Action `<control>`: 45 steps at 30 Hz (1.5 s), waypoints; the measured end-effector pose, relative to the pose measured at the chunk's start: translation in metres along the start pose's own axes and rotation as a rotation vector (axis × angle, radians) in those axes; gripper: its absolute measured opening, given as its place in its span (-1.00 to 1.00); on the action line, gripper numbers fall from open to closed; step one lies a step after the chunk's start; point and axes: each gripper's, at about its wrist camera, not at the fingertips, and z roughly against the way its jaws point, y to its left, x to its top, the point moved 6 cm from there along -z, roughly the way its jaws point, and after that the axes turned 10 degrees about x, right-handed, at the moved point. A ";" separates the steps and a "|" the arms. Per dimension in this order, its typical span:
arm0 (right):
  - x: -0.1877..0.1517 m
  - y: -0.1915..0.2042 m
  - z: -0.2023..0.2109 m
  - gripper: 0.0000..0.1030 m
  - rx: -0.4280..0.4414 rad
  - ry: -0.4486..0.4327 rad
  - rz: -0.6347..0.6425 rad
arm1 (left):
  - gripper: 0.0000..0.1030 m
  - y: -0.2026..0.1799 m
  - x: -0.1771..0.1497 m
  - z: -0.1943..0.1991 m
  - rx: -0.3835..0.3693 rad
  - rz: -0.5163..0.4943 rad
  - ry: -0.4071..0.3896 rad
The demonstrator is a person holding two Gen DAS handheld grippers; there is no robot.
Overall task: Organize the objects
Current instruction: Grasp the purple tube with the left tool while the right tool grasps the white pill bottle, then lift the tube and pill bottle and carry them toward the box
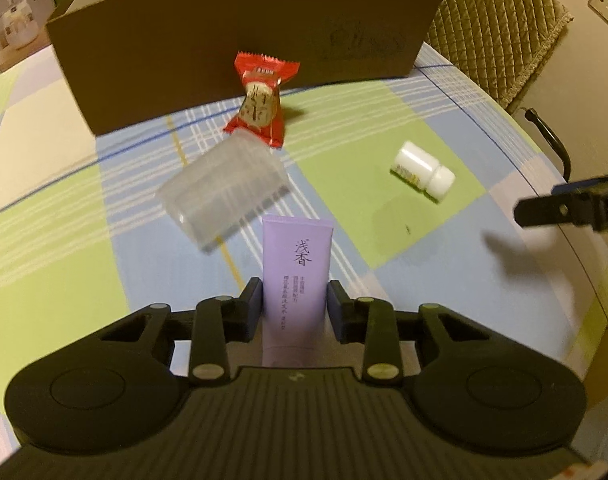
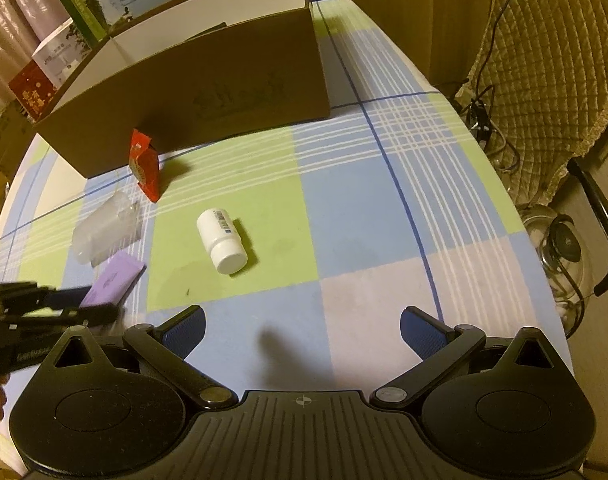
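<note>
The table (image 2: 343,216) is stretching out under me in a checked cloth of green, blue and pale squares crossed by white and blue lines. At its far side a big brown cardboard box (image 1: 232,44) is standing open at the top, white inside, with a faint print on its near wall. A quilted chair back (image 2: 543,72) is showing past the table's right edge.

Near the box, a clear ribbed plastic container (image 1: 224,190) is lying tilted on its side, blurred in my left view. Just behind it a red snack packet (image 1: 262,100) is standing upright with a crimped top edge, close in front of the box wall.

With my left fingers (image 1: 295,302) I am gripping a lilac tube (image 1: 296,264), narrowed onto its lower part; it is pointing away from me, its flat sealed end toward the container, with dark Chinese lettering down its face. Whether it is touching the cloth I cannot tell.

A small white pill bottle (image 2: 220,240) is lying on its side on a green square, cap toward my right fingers (image 2: 302,334), a barcode label on its body. Those right fingers are spread wide and holding nothing, hovering over the near edge of the table, well apart from the bottle.
</note>
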 end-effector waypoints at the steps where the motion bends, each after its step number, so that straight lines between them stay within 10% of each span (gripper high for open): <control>1: -0.001 0.001 -0.001 0.96 0.004 0.001 0.002 | -0.43 0.001 -0.004 0.003 0.002 0.003 0.003; 18: 0.011 0.037 -0.048 0.95 0.107 0.024 0.206 | -0.43 0.094 -0.053 0.028 0.243 0.356 0.003; 34: 0.027 0.058 -0.076 -0.52 0.069 -0.015 0.484 | -0.43 0.116 -0.050 0.024 0.335 0.488 -0.009; 45: 0.022 0.059 -0.075 -0.53 0.096 -0.011 0.507 | -0.40 0.112 -0.043 0.019 0.388 0.471 0.012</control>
